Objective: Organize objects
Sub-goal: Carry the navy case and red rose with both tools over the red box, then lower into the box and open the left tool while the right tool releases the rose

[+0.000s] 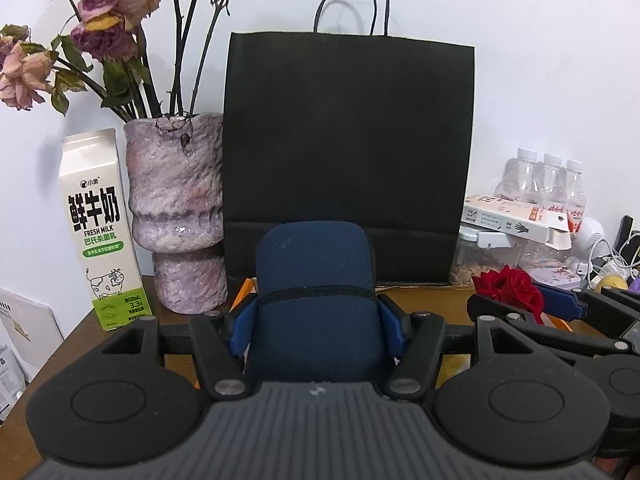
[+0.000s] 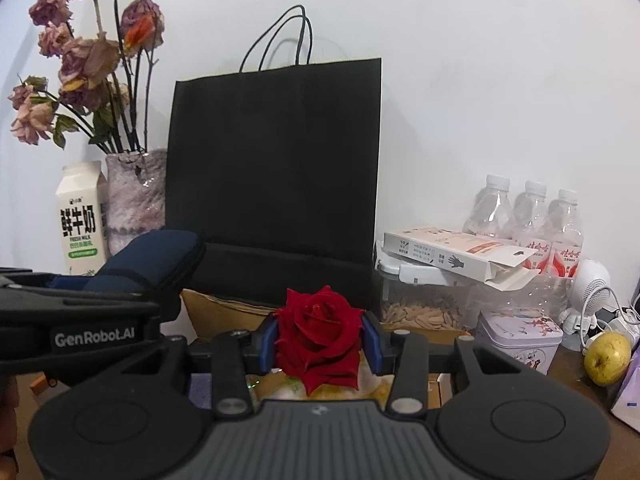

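A brown wooden worktop (image 1: 120,322) is seen against a white wall, and it carries every item recorded here. The largest item, a black paper bag (image 1: 348,152) with twin cord handles, is stood upright at the back centre, against the wall. To its left a mottled pink-grey vase (image 1: 176,216) is placed just beside the bag, holding wilted pink roses (image 1: 104,8) on dark stems. A white and green fresh-milk carton (image 1: 100,232) is set upright just to the left of the vase. To the right of the bag, three clear plastic bottles (image 2: 528,216) are grouped at the wall, with a white carton box (image 2: 456,256) laid tilted across a clear lidded container (image 2: 420,308) of seeds in front of them. A printed tin (image 2: 520,338) is placed near that container, and a yellow-green pear (image 2: 608,358) is seen further right, beside white cables. The left claw (image 1: 316,316) is clamped on a navy zipped pouch (image 1: 316,292), which is held upright between the blue pads (image 1: 390,320), in front of the bag's lower edge. The right claw (image 2: 320,340) is clamped on a red rose bloom (image 2: 320,332), held above the worktop in front of the bag and to the right of the pouch. Both claws are positioned close together, side by side.
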Available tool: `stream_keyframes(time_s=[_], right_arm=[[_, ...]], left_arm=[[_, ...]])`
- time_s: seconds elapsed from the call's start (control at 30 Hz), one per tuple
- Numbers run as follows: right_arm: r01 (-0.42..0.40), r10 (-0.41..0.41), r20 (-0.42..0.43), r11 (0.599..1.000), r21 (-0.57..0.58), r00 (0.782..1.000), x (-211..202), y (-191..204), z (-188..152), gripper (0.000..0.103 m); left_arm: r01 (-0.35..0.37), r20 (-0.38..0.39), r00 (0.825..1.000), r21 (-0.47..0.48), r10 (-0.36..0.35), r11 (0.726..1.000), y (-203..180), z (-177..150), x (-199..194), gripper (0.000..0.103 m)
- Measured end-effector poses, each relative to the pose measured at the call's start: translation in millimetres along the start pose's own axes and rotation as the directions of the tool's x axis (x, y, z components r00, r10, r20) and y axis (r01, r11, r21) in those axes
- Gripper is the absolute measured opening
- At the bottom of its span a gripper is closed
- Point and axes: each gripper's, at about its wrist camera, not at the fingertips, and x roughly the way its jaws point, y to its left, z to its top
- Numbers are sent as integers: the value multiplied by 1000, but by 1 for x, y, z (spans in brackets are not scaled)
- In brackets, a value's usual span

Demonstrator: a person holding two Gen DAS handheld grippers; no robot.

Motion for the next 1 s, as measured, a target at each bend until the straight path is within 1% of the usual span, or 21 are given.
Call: stream_keyframes(time_s=[0.2, 0.27, 0.3, 0.33, 0.37, 0.4, 0.43, 0.47, 0.53, 0.6, 1.0], right_arm=[[12, -12, -20, 1000, 1, 1000, 11, -4, 0, 43], [17, -17, -31, 1000, 0, 999, 13, -5, 0, 45], [21, -21, -35, 1000, 2, 999, 13, -5, 0, 49], [29, -29, -38, 1000, 4, 999, 13, -6, -1, 57], [46, -46, -45, 999, 1, 998, 14, -6, -1, 62], [58, -59, -48, 998, -3, 997, 14, -6, -1, 75], [70, -70, -48, 998, -3, 996, 14, -7, -2, 89], [82, -82, -46, 997, 3, 996, 13, -8, -2, 93], [93, -93, -45, 996, 10, 995, 13, -9, -1, 101], [87, -86, -45, 996, 25, 995, 12, -11, -1, 103], [63, -61, -46, 997, 38, 997, 7, -9, 0, 103]], left_arm=[[-3, -25, 1000, -9, 2, 1000, 3, -1, 14, 64], [-7, -40, 999, -15, 6, 1000, 5, -2, 17, 67], [-9, -40, 999, -19, 9, 1000, 6, -2, 18, 69], [-11, -32, 999, -23, 11, 1000, 8, -2, 17, 73], [-14, -18, 1000, -27, 13, 1000, 9, -1, 15, 80], [-21, 0, 1000, -31, 21, 999, 11, 0, 12, 85], [-29, 15, 999, -35, 30, 999, 12, 2, 10, 100], [-37, 34, 999, -38, 38, 999, 13, 3, 7, 103], [-46, 57, 997, -35, 48, 998, 14, 5, 3, 103], [-50, 59, 997, -33, 52, 998, 15, 6, 3, 103], [-63, 61, 996, -26, 64, 998, 17, 3, -2, 103]])
